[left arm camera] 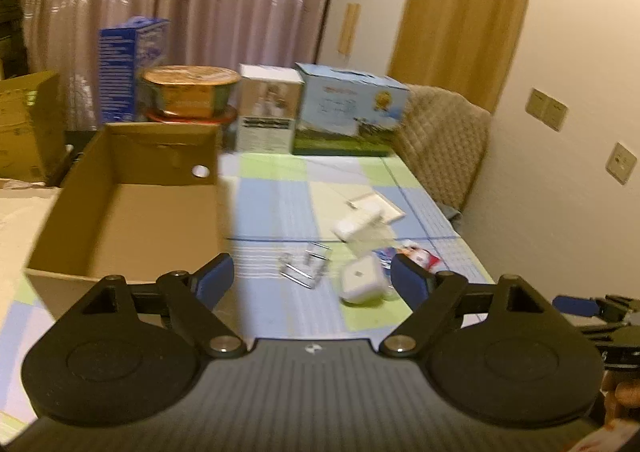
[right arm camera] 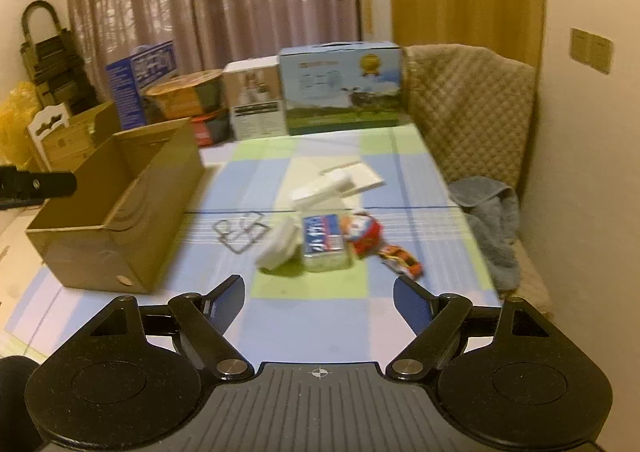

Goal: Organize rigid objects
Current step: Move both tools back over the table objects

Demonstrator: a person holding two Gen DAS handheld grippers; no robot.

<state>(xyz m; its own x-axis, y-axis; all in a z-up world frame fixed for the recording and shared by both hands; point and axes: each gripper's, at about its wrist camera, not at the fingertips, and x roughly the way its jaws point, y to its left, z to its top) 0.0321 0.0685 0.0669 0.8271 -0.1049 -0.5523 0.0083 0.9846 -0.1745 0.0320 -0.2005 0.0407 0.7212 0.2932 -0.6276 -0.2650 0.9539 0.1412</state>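
1. Rigid objects lie loose on the checked counter (right arm camera: 320, 316); the open brown cardboard box (left arm camera: 132, 211) beside them looks empty, so sorting seems barely begun.
2. White square plastic case (left arm camera: 360, 280), blue-labelled clear box (right arm camera: 324, 244), wire clips (right arm camera: 240, 232) and red toy car (right arm camera: 402, 260) remain outside.
3. Left gripper (left arm camera: 312, 280) and right gripper (right arm camera: 318, 296): jaws wide apart, holding nothing.

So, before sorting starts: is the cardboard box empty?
Looks empty: the cardboard box is open-topped, showing bare floor; the near corner is hidden.
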